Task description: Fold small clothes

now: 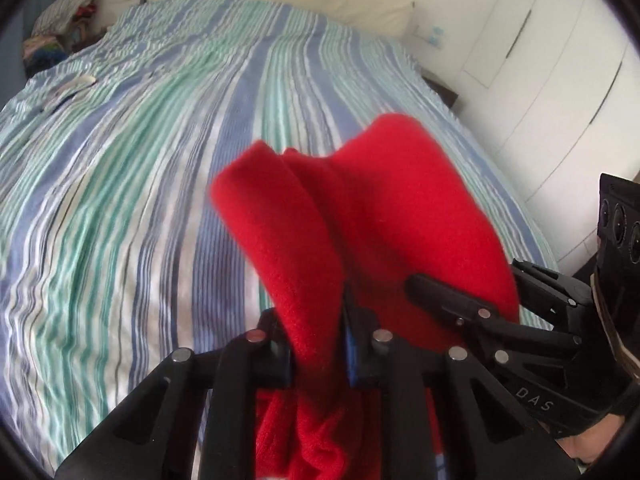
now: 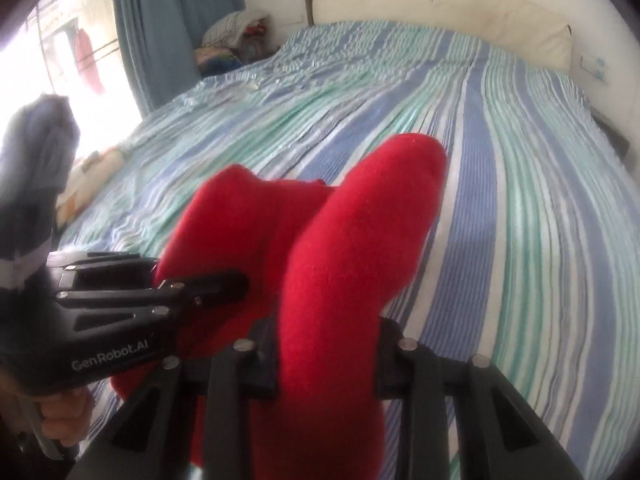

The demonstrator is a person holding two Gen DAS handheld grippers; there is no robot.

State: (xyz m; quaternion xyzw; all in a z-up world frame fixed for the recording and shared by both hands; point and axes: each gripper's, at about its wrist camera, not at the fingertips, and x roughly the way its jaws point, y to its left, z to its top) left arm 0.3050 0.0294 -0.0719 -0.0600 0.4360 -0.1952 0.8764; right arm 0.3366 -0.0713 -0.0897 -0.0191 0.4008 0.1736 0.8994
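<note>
A small red fleece garment is held up above the striped bed, bunched in two lobes. My left gripper is shut on one edge of it; cloth hangs below its fingers. My right gripper is shut on the same red garment, which stands up between its fingers. The right gripper also shows in the left wrist view at the lower right, pinching the cloth. The left gripper also shows in the right wrist view at the left, close beside.
The bed has a blue, green and white striped sheet with a pale headboard behind. A pile of clothes sits at its far left corner. White wardrobe doors stand at the right. A blue curtain and window are at the left.
</note>
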